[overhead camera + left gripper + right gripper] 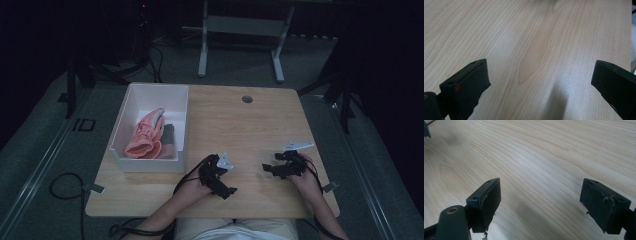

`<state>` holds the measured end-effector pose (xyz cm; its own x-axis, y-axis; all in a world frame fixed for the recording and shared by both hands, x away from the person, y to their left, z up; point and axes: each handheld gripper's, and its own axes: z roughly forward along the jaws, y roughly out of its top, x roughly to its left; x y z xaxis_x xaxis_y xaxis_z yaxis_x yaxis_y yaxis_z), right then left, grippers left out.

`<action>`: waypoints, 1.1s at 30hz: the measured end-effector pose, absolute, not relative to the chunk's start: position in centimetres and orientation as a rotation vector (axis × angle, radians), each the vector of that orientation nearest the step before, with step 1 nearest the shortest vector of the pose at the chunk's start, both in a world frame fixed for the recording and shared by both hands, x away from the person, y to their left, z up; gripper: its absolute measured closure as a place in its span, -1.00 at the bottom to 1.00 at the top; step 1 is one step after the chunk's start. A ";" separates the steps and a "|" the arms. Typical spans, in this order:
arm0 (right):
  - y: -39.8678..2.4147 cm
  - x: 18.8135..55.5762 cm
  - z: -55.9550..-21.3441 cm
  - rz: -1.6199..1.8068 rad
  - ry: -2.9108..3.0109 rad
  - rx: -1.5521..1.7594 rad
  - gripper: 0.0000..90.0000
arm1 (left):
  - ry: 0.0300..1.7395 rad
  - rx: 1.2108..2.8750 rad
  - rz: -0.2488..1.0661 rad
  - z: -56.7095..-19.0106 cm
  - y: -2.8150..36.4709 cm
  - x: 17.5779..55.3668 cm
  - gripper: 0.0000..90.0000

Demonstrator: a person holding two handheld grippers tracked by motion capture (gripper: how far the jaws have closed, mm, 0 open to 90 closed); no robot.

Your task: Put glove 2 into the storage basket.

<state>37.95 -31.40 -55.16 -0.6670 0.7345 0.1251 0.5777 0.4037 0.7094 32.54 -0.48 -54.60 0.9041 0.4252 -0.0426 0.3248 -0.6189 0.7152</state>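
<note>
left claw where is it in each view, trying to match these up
High view: the left claw sits near the front edge of the table top, left of centre.
Left gripper view: its two black jaws rise from the bottom corners, wide apart.
Right gripper view: a dark sliver in the top left corner may be it; too little to tell.
Shared landmark: the pale wood grain of the table top.
</note>
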 end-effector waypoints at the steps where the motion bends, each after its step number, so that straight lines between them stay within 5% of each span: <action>1: -31.6 37.9 -55.2 1.113 2.446 1.165 -0.63 | 0.544 2.277 0.178 -54.7 -0.4 32.4 -0.98; 33: -34.6 36.2 -56.4 1.141 2.318 1.146 -0.67 | 0.637 2.209 0.264 -56.5 2.6 31.0 -0.98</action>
